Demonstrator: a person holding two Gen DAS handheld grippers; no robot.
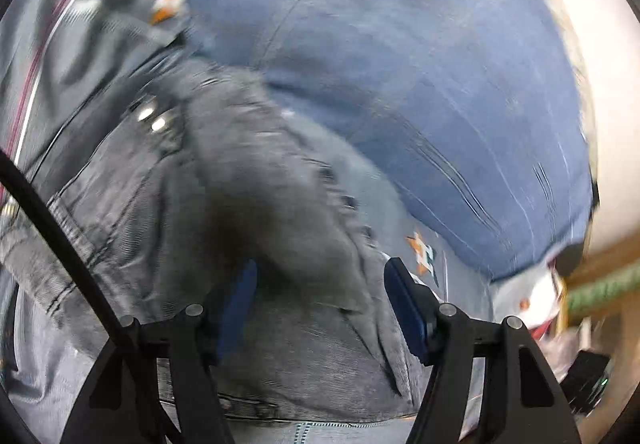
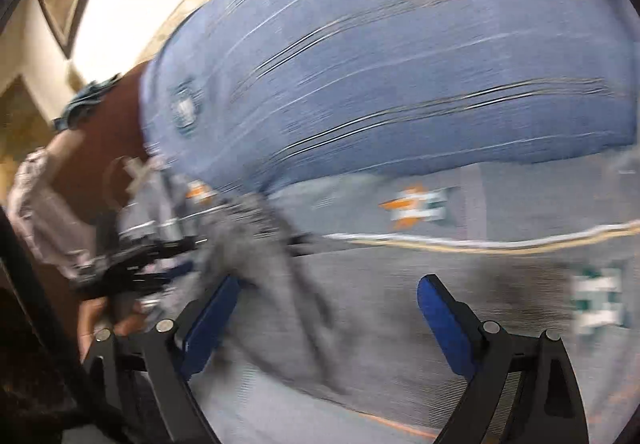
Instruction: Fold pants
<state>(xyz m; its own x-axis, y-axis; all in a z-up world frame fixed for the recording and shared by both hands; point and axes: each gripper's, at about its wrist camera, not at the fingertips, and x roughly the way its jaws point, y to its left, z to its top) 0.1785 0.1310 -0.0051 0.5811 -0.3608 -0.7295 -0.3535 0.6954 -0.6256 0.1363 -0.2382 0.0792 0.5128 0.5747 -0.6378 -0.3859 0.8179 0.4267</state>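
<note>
1. Both views are heavily blurred, so fine detail is lost.
2. The grey pants [image 1: 248,180] lie crumpled on a pale grey bedspread [image 1: 452,264] patterned with orange and green motifs; two metal buttons show near the waistband.
3. A large blue pillow [image 1: 400,64] sits behind the pants, touching the far edge of the heap.
4. The left gripper [image 1: 320,300] hangs over the pants with its jaws wide apart; grey cloth lies below the gap, but the blue pads do not press on it.
5. The right gripper [image 2: 328,316] also stands with jaws wide, nothing clamped, above a trailing part of the pants [image 2: 280,284].
6. In the right wrist view, the other gripper's dark frame shows at the left, just beside the pants.
</note>
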